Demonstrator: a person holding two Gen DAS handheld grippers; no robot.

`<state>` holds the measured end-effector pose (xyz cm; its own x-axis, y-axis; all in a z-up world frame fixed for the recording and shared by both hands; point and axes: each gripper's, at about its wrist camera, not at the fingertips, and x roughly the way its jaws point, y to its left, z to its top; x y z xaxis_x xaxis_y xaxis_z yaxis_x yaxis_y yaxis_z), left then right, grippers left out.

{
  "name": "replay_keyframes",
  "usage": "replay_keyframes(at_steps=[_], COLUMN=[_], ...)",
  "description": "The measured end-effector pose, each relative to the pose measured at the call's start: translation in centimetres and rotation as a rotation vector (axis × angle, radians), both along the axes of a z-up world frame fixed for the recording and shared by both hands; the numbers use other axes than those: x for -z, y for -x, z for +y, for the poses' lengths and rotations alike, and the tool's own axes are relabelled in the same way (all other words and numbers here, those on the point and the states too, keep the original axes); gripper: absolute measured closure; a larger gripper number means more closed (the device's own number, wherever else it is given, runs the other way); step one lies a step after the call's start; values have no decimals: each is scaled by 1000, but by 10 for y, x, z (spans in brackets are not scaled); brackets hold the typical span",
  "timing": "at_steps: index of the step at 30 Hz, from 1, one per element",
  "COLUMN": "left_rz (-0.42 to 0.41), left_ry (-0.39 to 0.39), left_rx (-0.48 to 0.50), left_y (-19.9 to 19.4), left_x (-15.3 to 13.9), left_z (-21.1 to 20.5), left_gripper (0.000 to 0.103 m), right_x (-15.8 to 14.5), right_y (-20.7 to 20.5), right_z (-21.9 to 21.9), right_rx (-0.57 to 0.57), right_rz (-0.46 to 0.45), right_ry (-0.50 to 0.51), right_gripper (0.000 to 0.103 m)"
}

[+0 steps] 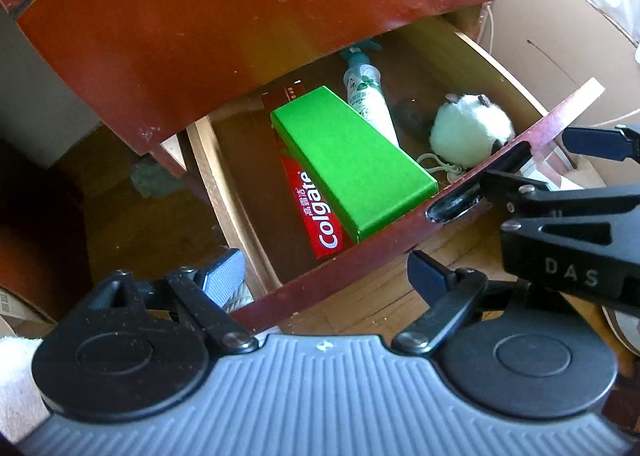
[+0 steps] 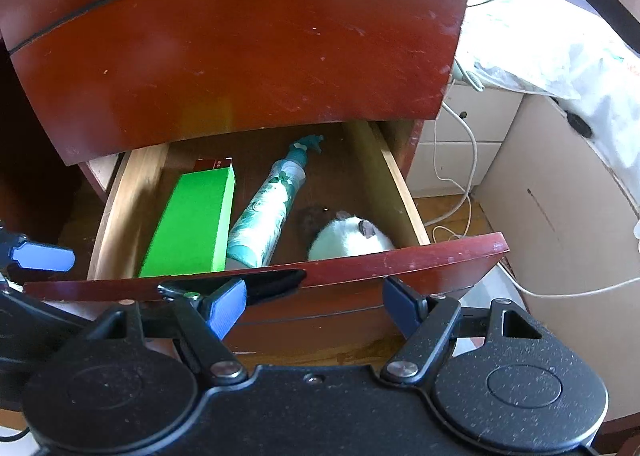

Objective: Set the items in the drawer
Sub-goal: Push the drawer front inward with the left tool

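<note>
The bottom drawer (image 1: 400,228) of a red-brown cabinet stands open. Inside lie a green box (image 1: 352,164) on a red Colgate box (image 1: 316,216), a white-green spray bottle (image 1: 366,96) and a white plush toy (image 1: 468,128). They also show in the right wrist view: green box (image 2: 192,224), bottle (image 2: 268,216), plush toy (image 2: 348,240). My left gripper (image 1: 324,268) is open and empty at the drawer's front left corner. My right gripper (image 2: 316,304) is open and empty, just in front of the drawer front (image 2: 360,268), near its black handle recess (image 2: 272,280).
The cabinet's upper drawer fronts (image 2: 240,48) overhang the open drawer. Cardboard boxes (image 2: 560,216) and white cables (image 2: 460,176) stand to the right. A wood floor (image 1: 140,224) lies below. A plastic bag (image 2: 540,48) sits on the boxes.
</note>
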<state>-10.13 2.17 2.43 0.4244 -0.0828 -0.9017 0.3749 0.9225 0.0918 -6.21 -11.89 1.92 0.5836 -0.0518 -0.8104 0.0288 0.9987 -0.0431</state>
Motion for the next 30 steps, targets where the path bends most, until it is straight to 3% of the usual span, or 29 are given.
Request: replay_keyframes(at_steps=[16,24,30], left_rz=[-49,-120,-183], left_ry=[-27,-48,-72], left_rx=[-24,0,10], left_y=[23,27,34], left_x=[0,3,4], left_z=[2,-3,-9], left_gripper=[17,22,24], right_x=[3,6,10], right_y=[-18,-24,-26], right_z=[10,4,2], right_rx=[11,21,24], right_rz=[-2,-30,-74], right_ry=[-27,-111,-196], right_gripper=[23,23,34])
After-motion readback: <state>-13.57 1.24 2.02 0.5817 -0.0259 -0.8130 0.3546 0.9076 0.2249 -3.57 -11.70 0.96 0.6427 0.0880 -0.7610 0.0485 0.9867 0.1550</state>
